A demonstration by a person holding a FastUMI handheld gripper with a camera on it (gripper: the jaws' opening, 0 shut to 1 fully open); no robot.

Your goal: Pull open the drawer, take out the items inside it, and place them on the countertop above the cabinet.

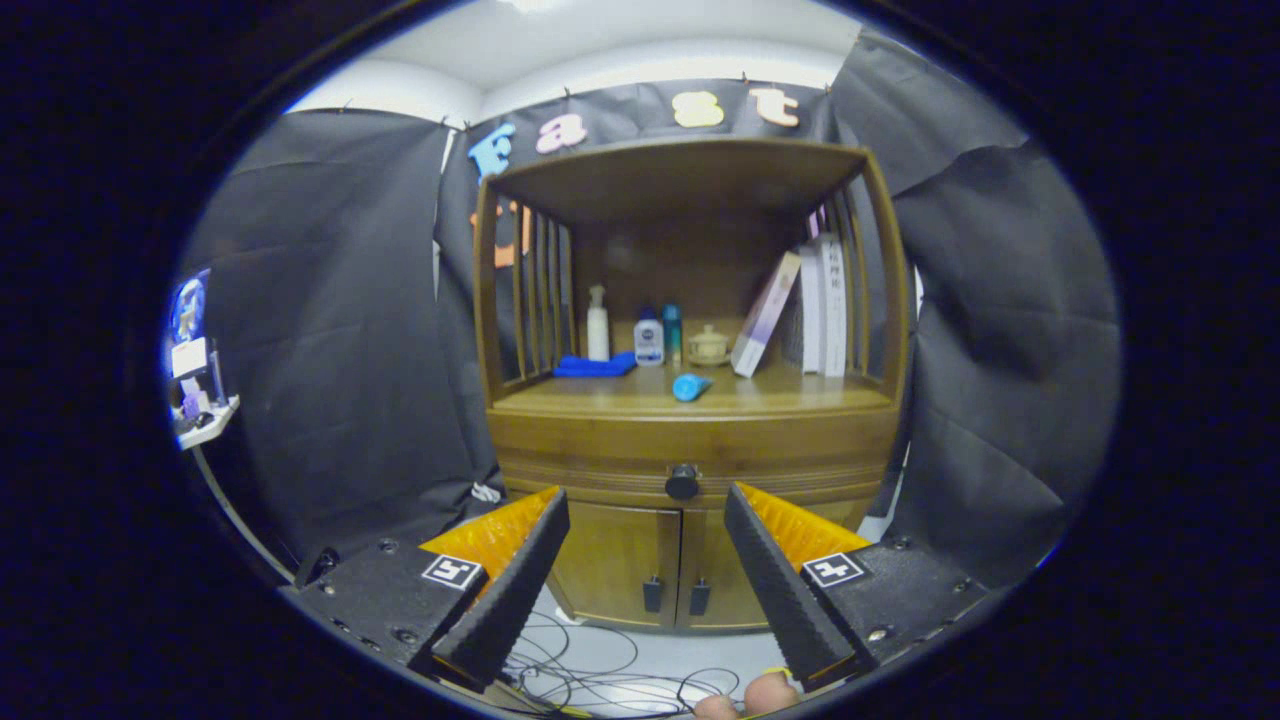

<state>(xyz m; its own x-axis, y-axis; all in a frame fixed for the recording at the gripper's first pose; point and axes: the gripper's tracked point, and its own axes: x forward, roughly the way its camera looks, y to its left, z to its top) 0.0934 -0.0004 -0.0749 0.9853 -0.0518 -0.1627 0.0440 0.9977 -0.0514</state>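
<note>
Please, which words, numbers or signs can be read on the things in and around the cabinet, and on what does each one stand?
No text can be read.
Books, spines: print too small to read.
White bottle, label: blurred.
Square markers on the gripper: black-and-white patterns, no words.
The fingers are open, short of the drawer knob.

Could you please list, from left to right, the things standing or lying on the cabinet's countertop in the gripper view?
Blue cloth → white pump bottle → small white bottle → teal bottle → lidded cup → leaning book → upright books. Open gripper faces the drawer knob.
</note>
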